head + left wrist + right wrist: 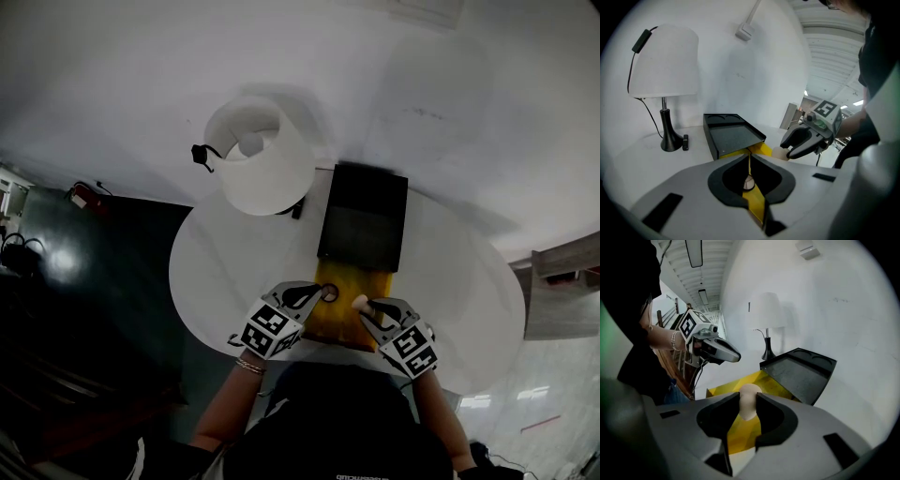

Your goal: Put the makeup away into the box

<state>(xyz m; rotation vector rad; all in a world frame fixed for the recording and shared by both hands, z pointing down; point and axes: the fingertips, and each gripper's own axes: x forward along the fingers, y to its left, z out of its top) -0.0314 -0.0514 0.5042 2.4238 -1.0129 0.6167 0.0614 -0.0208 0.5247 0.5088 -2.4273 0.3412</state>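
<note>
A box with a yellow inside [342,314] stands open on the round white table [220,267], and its black lid [363,217] is folded back. My right gripper [362,304] is shut on a beige egg-shaped makeup sponge [748,403] just above the yellow lining [754,380]. The left gripper view shows that sponge [778,152] too. My left gripper [322,293] hovers at the box's left side with its jaws shut [750,158]. A small round thing [329,292] shows at its tip. I cannot tell whether it is held or lies in the box.
A white table lamp [261,155] on a black stem [668,133] stands at the table's far left, next to the lid. A small black switch [685,142] lies by its base. A white wall lies behind the table, and dark floor to the left.
</note>
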